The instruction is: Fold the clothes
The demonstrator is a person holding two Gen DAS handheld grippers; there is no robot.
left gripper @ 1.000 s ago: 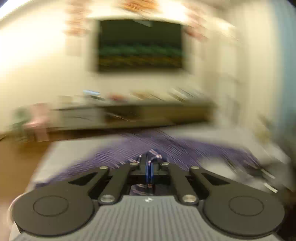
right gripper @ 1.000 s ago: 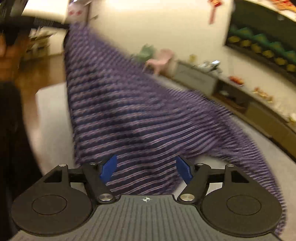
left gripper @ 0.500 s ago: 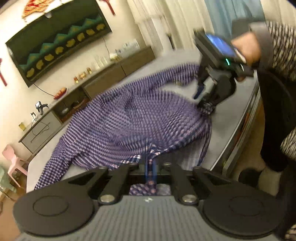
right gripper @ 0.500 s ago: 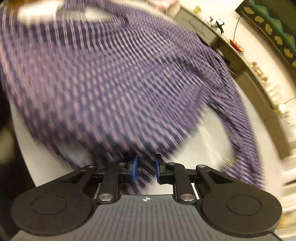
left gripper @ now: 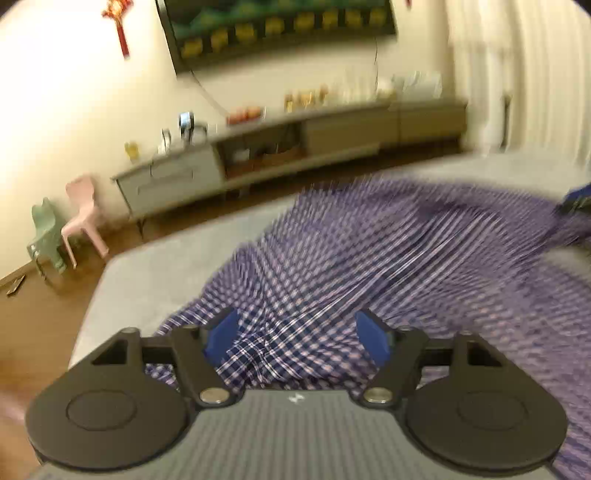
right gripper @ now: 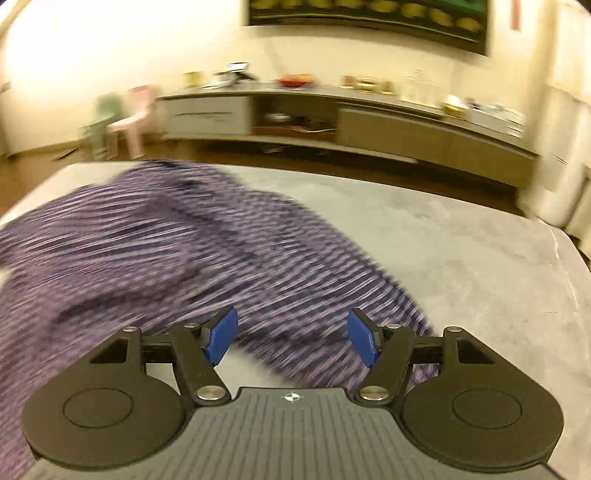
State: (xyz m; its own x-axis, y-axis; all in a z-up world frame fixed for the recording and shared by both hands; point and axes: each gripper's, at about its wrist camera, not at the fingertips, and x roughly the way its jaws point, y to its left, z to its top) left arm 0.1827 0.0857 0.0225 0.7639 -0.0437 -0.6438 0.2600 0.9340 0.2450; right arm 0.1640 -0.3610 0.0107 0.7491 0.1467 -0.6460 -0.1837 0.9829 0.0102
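A purple checked shirt (left gripper: 369, 266) lies spread over the grey table (left gripper: 155, 273). My left gripper (left gripper: 297, 338) stands open just above the shirt's near edge, its blue pads apart with nothing between them. In the right wrist view the same shirt (right gripper: 166, 243) covers the left half of the table (right gripper: 461, 258), blurred by motion. My right gripper (right gripper: 291, 336) is open too, hovering over the shirt's near right edge. The right gripper's dark tip (left gripper: 576, 201) shows at the far right of the left wrist view.
A long low cabinet (right gripper: 369, 122) with small items on top runs along the far wall under a dark wall panel (left gripper: 280, 29). Two small chairs, pink (left gripper: 83, 218) and green (left gripper: 46, 240), stand on the wooden floor at the left. Bare table lies right of the shirt.
Both grippers have let go of the shirt and opened. The shirt, held up a second ago, now lies on the table. Both views have swung toward the far wall.
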